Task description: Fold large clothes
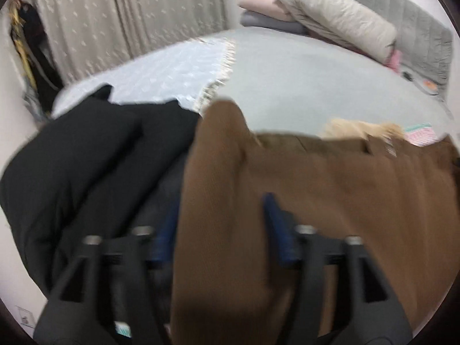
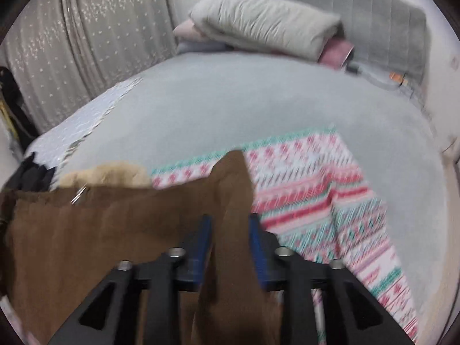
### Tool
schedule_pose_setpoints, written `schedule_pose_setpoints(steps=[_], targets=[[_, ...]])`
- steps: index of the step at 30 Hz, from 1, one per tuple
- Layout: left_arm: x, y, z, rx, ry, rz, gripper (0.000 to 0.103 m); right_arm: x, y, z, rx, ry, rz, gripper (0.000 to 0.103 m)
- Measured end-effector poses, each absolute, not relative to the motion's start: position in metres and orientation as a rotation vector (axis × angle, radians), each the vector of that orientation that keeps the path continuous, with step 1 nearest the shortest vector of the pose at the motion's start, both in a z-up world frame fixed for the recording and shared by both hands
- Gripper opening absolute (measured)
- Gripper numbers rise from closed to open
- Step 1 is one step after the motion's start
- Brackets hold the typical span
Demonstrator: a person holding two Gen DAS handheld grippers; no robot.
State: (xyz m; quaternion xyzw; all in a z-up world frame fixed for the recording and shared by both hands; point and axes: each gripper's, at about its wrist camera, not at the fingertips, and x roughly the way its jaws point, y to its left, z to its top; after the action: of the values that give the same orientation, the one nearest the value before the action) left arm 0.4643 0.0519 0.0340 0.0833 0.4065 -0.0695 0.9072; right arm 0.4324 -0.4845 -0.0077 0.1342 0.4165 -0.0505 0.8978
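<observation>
Left wrist view: your left gripper has its blue fingers spread wide, with a fold of the brown garment lying between them. The left finger is mostly hidden behind the cloth, and the cloth hangs slack across the gap, so the pads are not pressing it; the frame is blurred. The garment spreads to the right across the near edge of the bed, one corner peaking up at centre. Just left of it lies a black garment, touching its edge. Beyond that lies a pale blue fringed throw. A folded quilt sits on stacked pillows at the headboard, and a curtain hangs at the far left.

Right wrist view: your right gripper has its blue fingers parted on either side of another raised fold of the brown garment. You can see each finger close beside the cloth, but whether the pads touch it you cannot tell through the blur. The garment runs leftward from here, over a striped patterned blanket. A tan fuzzy item lies just behind the garment's far edge.
</observation>
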Motion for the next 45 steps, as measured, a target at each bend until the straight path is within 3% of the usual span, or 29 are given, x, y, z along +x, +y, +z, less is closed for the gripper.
schedule_pose_setpoints(steps=[2,6,12,17,20,21,22,23,24,28,34,39,41,45], targets=[[0.445,0.06,0.038,0.15,0.864,-0.201,0.082,0.412,-0.492,-0.006,0.321,0.875,-0.034,0.065],[0.402,0.085,0.042,0.114,0.955,-0.301,0.086,0.365,-0.509,-0.008,0.417,0.915,0.071,0.071],[0.37,0.117,0.011,-0.009,1.104,-0.415,0.087,0.312,-0.524,-0.041,0.596,1.036,0.18,0.073],[0.371,0.124,-0.052,-0.209,1.295,-0.497,0.087,0.301,-0.51,-0.082,0.694,1.104,0.308,0.074],[0.371,0.115,-0.06,-0.288,1.212,-0.516,0.087,0.313,-0.495,-0.102,0.712,1.085,0.285,0.074],[0.372,0.112,-0.06,-0.304,1.202,-0.505,0.08,0.317,-0.494,-0.104,0.72,1.074,0.273,0.069],[0.372,0.11,-0.058,-0.33,1.193,-0.488,0.053,0.321,-0.491,-0.103,0.73,1.057,0.252,0.061],[0.371,0.108,-0.054,-0.36,1.187,-0.486,0.036,0.323,-0.488,-0.1,0.734,1.05,0.25,0.029],[0.368,0.108,-0.044,-0.38,1.168,-0.463,0.023,0.322,-0.485,-0.093,0.741,1.04,0.252,0.018],[0.342,0.11,0.026,-0.425,1.046,-0.5,0.016,0.307,-0.476,-0.034,0.686,0.961,0.23,0.011],[0.281,0.119,0.095,-0.429,1.093,-0.585,0.016,0.249,-0.47,0.047,0.678,0.92,0.317,0.01],[0.231,0.143,0.061,-0.378,1.206,-0.58,0.021,0.194,-0.483,0.02,0.687,1.035,0.339,0.014],[0.217,0.148,0.016,-0.324,1.282,-0.518,0.026,0.182,-0.485,-0.026,0.682,1.138,0.303,0.018],[0.203,0.149,-0.022,-0.156,1.254,-0.427,0.056,0.174,-0.482,-0.089,0.679,1.255,0.266,0.032]])
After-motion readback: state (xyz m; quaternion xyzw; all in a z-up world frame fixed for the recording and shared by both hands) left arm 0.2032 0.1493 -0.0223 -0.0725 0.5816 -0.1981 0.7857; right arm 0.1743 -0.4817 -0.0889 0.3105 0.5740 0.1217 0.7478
